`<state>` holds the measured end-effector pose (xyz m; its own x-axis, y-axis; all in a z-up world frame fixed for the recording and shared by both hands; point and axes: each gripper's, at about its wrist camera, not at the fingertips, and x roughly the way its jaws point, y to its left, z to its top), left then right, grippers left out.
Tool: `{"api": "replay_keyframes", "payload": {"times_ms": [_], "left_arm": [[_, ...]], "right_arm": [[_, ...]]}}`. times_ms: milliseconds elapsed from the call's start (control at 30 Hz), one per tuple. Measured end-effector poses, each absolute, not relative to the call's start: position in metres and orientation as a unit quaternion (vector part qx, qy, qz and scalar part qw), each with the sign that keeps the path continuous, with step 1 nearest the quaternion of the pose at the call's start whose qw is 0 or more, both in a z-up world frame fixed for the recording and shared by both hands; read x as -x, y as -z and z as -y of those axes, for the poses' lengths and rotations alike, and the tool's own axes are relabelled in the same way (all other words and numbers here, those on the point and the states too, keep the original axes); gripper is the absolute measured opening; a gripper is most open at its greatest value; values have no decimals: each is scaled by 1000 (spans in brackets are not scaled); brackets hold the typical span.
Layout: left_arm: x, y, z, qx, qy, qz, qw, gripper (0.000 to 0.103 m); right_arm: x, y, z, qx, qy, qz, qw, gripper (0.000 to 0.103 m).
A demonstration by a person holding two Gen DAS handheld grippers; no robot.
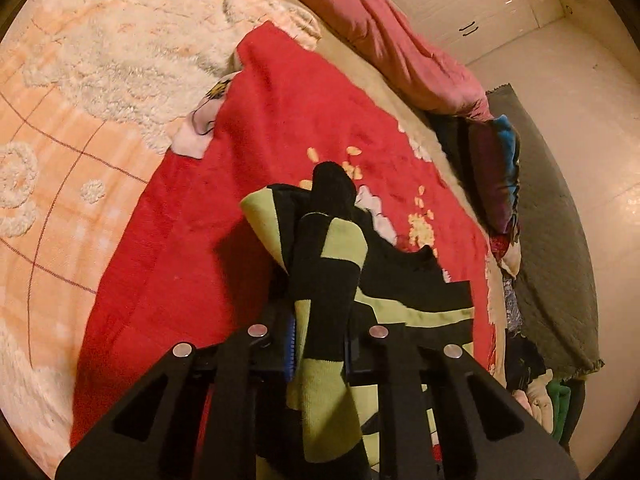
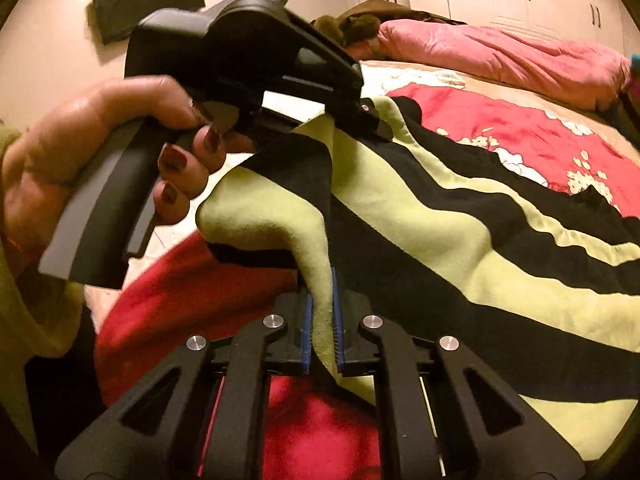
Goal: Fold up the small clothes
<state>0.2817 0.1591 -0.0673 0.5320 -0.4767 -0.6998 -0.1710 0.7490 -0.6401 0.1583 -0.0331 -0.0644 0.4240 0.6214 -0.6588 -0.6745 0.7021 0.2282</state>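
No readable text, label or number shows anywhere (both views checked).

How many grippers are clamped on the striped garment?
2: the right gripper grips its green edge; the left gripper pinches it higher up. The garment lies on the red blanket.

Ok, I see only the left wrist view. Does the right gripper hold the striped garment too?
Observer: Yes, the right gripper is shut on a green fold of the striped garment.
Operator: How does my left gripper look from there?
Observer: A hand holds the left gripper by its handle; its tips pinch the garment's raised edge.
Operator: Does the rest hang free?
Observer: No, the rest lies spread on the red blanket.
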Motion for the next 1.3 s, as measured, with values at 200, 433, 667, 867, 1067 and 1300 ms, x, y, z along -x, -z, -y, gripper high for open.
{"api": "replay_keyframes", "payload": {"times_ms": [200,433,667,867,1067,1300], "left_arm": [[-282,43,-141,324,89,-470,816,15],[-282,9,-100,284,86,-464,835,15],[-291,-12,-31,243,106,-467,844,15],[-302,-8,38,205,119,-478,846,15],[-306,4,86,187,141,-496,836,15],[-290,-1,106,192,177,-484,835,16]], "right_arm": [[-162,51,53,-1,-384,-368,847,3],[-151,32,88,-32,-379,-355,854,3],[-155,21,151,-93,-345,-357,863,3],[-159,27,197,-151,-314,-371,861,3],[-159,39,224,-203,-291,-391,849,3],[-152,66,255,-263,-258,-436,821,3]]}}
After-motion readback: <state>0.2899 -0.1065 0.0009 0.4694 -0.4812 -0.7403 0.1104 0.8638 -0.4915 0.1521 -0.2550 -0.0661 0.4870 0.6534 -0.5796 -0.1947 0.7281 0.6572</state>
